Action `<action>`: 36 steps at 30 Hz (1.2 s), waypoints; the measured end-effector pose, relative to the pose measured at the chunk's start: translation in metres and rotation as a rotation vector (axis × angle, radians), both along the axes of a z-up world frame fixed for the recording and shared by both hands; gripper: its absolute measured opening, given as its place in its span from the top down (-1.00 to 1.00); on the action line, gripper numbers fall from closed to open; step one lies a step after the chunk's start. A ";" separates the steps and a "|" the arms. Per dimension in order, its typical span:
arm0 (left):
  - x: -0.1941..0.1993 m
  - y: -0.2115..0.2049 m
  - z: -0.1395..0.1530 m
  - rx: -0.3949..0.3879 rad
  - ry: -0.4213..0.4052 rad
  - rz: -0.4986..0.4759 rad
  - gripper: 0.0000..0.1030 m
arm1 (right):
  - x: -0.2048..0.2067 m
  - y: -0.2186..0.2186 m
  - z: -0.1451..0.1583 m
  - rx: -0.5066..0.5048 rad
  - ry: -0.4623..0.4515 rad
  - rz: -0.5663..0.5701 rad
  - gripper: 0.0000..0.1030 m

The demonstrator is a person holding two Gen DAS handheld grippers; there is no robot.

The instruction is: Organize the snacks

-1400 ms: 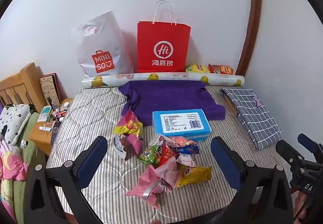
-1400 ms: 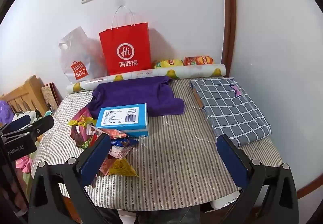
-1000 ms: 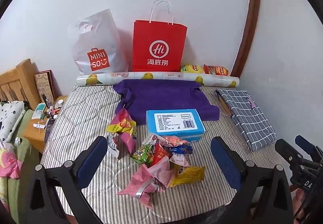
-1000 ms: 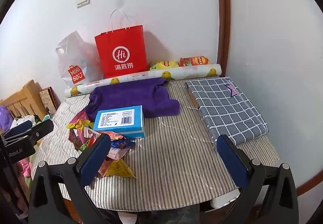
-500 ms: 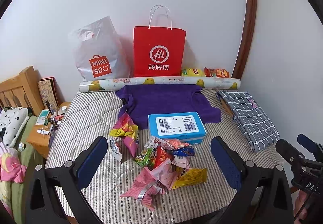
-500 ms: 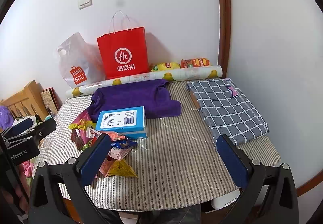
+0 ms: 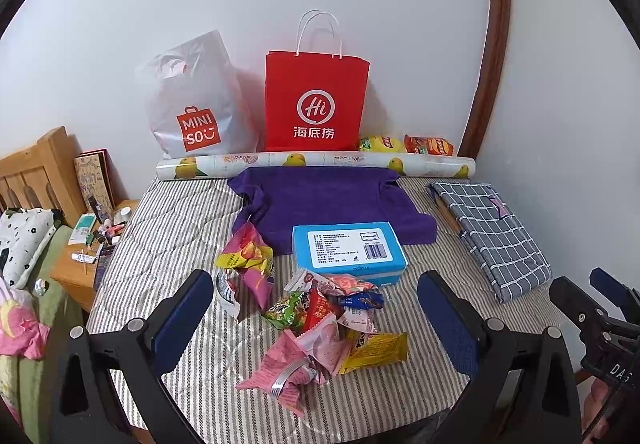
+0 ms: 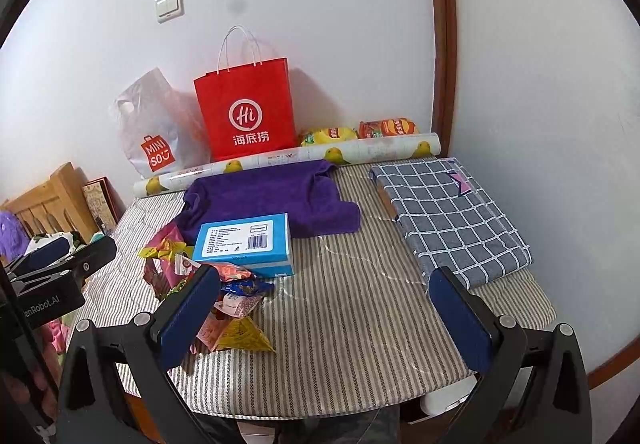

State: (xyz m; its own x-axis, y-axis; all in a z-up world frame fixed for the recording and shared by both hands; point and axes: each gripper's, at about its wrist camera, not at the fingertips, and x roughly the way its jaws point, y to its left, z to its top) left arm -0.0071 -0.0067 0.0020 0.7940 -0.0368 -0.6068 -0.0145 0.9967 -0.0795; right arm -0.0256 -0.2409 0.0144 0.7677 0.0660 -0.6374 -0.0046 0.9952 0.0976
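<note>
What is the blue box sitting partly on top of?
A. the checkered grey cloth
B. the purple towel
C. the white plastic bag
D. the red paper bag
B: the back edge of the blue box overlaps the front of the purple towel, while the checkered grey cloth lies apart at the right and both bags stand by the wall.

Your left gripper [image 7: 312, 320] and right gripper [image 8: 324, 316] look identical: chunky black frames, two fingers [image 7: 182, 314] faced with dark blue pads, and round silver screws at the joints. White lettering on the left one's side reads "nRobot.AI", and the right one shows "DAS".
</note>
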 end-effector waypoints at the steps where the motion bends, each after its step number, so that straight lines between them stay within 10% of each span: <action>1: -0.001 0.000 -0.001 0.000 -0.001 -0.001 -0.99 | 0.000 0.000 0.000 0.001 0.000 0.002 -1.00; 36: -0.003 -0.002 0.000 0.001 -0.005 -0.003 -0.99 | -0.006 0.001 0.003 0.010 -0.016 0.008 -1.00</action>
State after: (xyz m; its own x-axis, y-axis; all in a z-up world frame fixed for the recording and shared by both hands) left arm -0.0106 -0.0086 0.0020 0.7968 -0.0390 -0.6029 -0.0108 0.9968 -0.0788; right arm -0.0317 -0.2398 0.0171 0.7773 0.0780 -0.6242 -0.0140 0.9942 0.1069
